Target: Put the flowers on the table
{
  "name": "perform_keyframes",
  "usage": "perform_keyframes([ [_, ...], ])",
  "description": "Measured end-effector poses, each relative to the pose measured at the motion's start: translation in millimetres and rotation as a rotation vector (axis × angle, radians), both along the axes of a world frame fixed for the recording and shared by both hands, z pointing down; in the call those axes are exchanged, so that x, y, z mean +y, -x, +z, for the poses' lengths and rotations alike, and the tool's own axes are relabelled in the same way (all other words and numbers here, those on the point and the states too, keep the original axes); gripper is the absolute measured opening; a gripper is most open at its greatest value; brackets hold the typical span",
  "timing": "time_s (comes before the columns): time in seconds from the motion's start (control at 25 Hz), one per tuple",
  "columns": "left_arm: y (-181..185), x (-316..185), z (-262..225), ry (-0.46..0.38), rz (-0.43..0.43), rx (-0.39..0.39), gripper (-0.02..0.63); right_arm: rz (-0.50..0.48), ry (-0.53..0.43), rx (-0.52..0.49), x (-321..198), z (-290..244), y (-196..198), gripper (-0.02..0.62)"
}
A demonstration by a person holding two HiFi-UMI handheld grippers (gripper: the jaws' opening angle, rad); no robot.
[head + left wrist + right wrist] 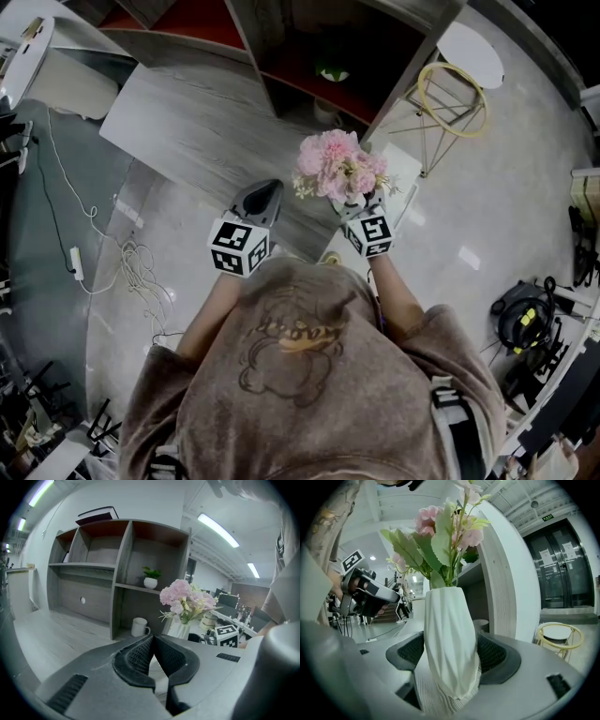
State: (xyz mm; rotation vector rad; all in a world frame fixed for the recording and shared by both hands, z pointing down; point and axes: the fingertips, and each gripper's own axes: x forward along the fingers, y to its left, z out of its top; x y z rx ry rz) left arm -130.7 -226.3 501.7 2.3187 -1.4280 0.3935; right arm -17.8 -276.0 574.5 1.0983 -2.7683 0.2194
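Pink flowers (336, 165) stand in a white ribbed vase (449, 641), and my right gripper (451, 654) is shut on that vase, holding it upright above the near edge of the grey wooden table (202, 127). From the left gripper view the flowers (186, 601) and vase (179, 629) show to the right, in front of the shelf. My left gripper (260, 200) hovers over the table left of the flowers; its jaws (153, 654) meet at the tips with nothing between them.
A grey shelf unit (117, 573) stands on the table, holding a small potted plant (151, 578), with a white mug (139, 627) at its foot. A yellow wire stool (450, 89) stands on the floor to the right. Cables (131, 267) lie on the floor at left.
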Motion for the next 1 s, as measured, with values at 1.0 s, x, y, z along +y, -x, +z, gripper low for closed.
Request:
perform_keyframes([
  [1.0, -19.0, 35.1, -17.7, -0.071, 0.044, 0.096, 0.018, 0.123, 0.017, 0.016, 51.3, -54.8, -58.3, 0.374],
])
